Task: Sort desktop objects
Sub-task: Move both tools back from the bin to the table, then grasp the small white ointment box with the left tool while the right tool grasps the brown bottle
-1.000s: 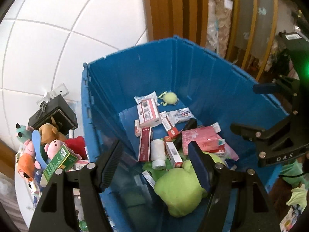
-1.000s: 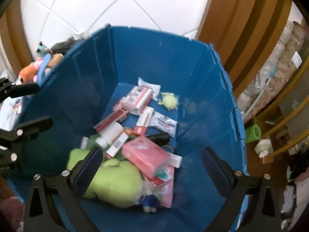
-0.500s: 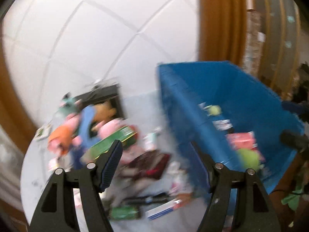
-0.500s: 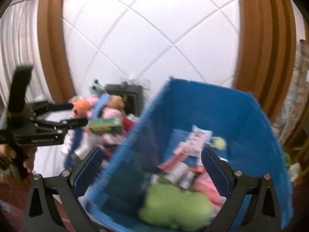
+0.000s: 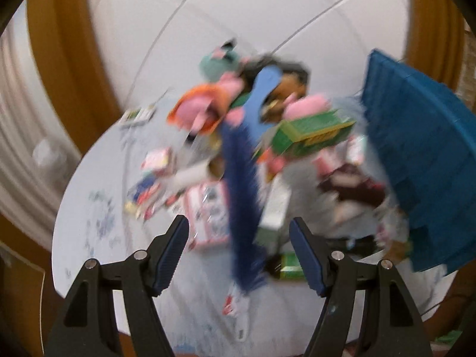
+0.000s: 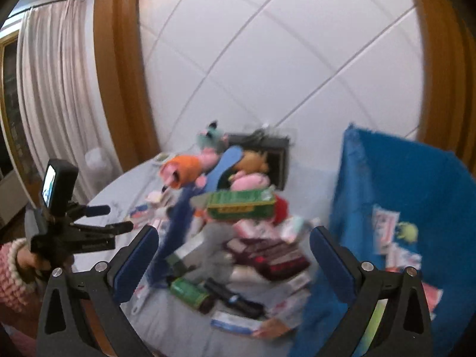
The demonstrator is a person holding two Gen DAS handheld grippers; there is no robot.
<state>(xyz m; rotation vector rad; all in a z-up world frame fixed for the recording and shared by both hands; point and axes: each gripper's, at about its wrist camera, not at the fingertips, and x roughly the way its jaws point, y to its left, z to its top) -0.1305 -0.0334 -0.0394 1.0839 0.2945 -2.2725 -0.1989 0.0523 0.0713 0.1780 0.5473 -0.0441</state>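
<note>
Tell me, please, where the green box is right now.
In both wrist views the green box tops the table pile, just below the pink plush, left of the blue bin.

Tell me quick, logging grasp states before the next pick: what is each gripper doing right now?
Left gripper: open, holding nothing, above the cluttered table.
Right gripper: open, holding nothing, facing the pile beside the blue bin.

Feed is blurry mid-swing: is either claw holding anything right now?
No. The left claw and right claw are both open and empty, above the cluttered table.
</note>
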